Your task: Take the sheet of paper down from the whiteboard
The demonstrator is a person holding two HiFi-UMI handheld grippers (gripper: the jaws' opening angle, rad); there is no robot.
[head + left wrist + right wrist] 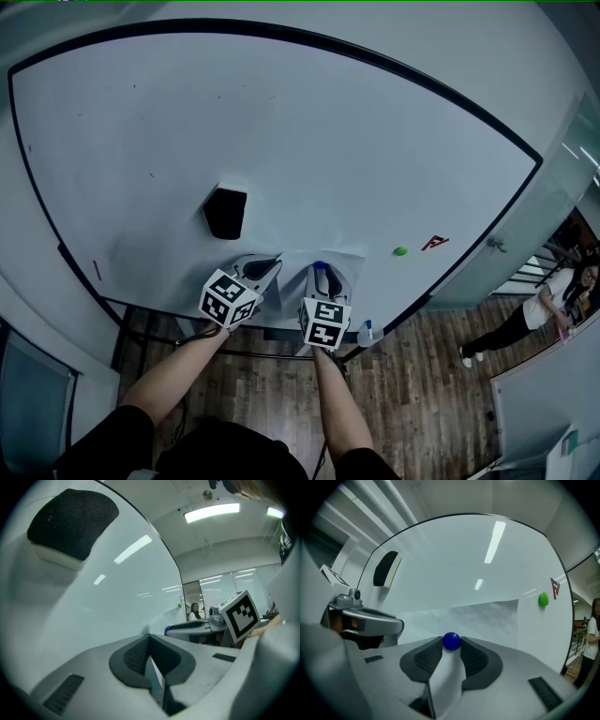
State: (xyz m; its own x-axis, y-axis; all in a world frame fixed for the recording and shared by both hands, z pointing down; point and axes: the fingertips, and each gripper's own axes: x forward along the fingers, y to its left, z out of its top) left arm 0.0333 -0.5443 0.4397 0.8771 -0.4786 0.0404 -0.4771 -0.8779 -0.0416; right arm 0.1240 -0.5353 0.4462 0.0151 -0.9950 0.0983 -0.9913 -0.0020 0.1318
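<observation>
Hanging low on the whiteboard [281, 122], down at its 6 o'clock edge in the head view, the sheet of paper [487, 616] is pinned flat by 1 blue magnet [451, 640] near its upper edge. Right tongs [451, 645] are clamped on that magnet, pads pressing it from 9 and 3 o'clock, and that looks like the pull that frees the sheet. Left tongs [149, 637] are over at the sheet's 9 o'clock side, squeezed narrow, pads together on a thin pale sliver I read as the paper's edge. It's a sensible split: 1 pair steadies the sheet so it can't drop, and the other takes the pin. Both point roughly level, straight at the board.

Further out, there's a black eraser [226, 212] at 11 o'clock of the sheet, a green magnet [400, 250] at 3 o'clock, and a red mark [434, 243] just beyond it.

The sheet isn't down yet, so I'd call this the halfway point. The risk I see is the round magnet squirting out from the pad tips, or the paper tearing if the left side tugs early.
</observation>
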